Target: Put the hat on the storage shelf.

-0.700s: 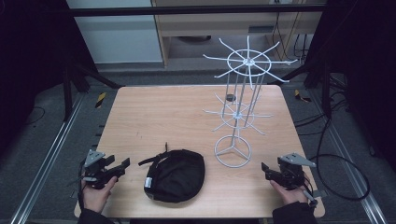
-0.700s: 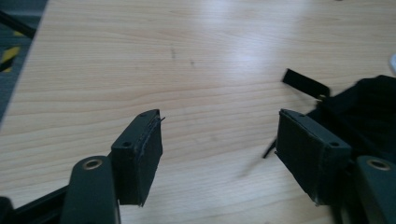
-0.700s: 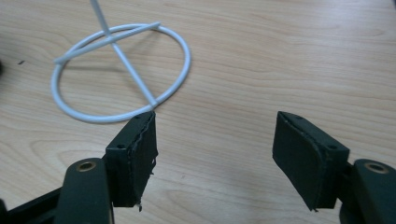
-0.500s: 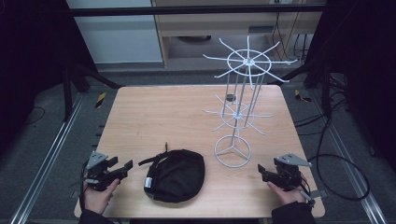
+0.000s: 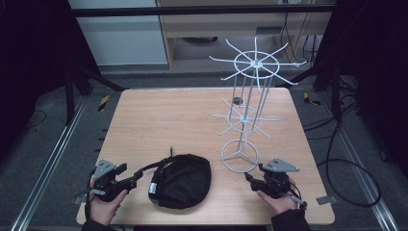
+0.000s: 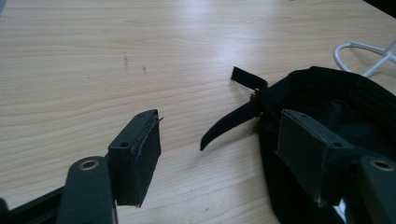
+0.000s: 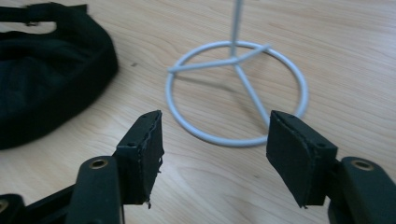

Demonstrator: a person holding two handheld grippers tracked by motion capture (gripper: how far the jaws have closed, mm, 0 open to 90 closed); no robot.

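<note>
Resting on table (image 5: 183,115), L gripper (image 5: 136,175) jaws wide, empty, by black cap (image 5: 183,180); R gripper (image 5: 250,179) jaws wide, empty, by wire rack (image 5: 239,156)

No readable text or labels anywhere (cap included).

A black cap (image 5: 182,180) lies low in the frame, a little left of centre, on the near part of the wooden table. It rests upside down, its hollow facing up, soft and slightly crumpled. A thin black strap (image 5: 146,168) trails off its upper left edge, and its loose end lies flat on the wood.
</note>
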